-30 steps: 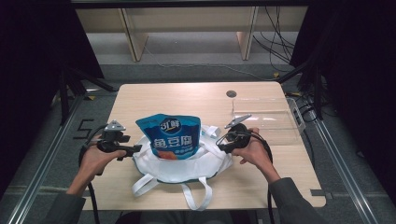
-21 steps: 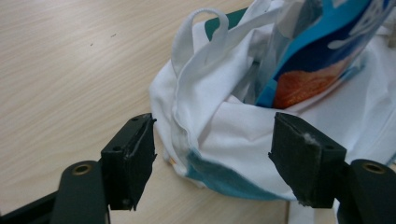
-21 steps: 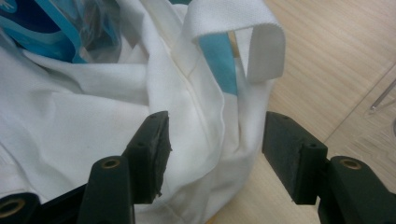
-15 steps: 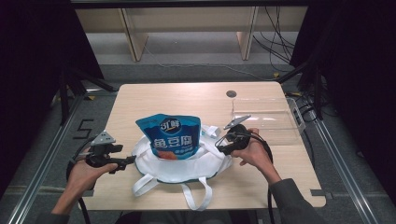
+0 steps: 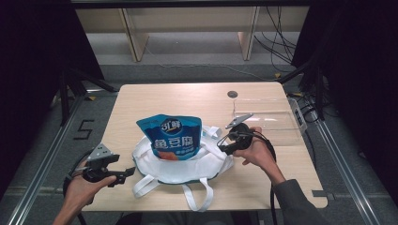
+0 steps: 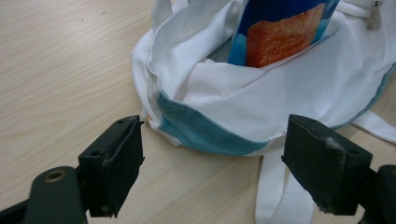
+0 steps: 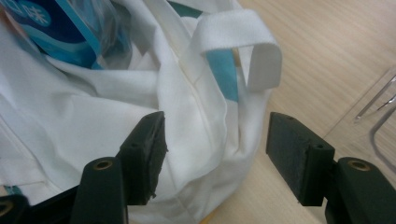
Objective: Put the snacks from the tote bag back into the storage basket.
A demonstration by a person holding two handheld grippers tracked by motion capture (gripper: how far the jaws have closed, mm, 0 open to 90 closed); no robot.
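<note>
High view: white bag (image 5: 187, 164) sitting mid-table, blue pouch (image 5: 172, 137) standing in it; bare table (image 5: 155, 98) behind.
Left gripper view: left gripper (image 6: 212, 161) jaws just been opening, gaping wide, gripping nothing, clear of bag's edge.
Right gripper view: right gripper (image 7: 215, 156) jaws opening, bag's rim lying loose between them.

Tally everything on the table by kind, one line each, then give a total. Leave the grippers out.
White tote bag: 1
Blue snack pouch, standing in the bag: 1
Clear plastic box: 1
Total: 3
</note>
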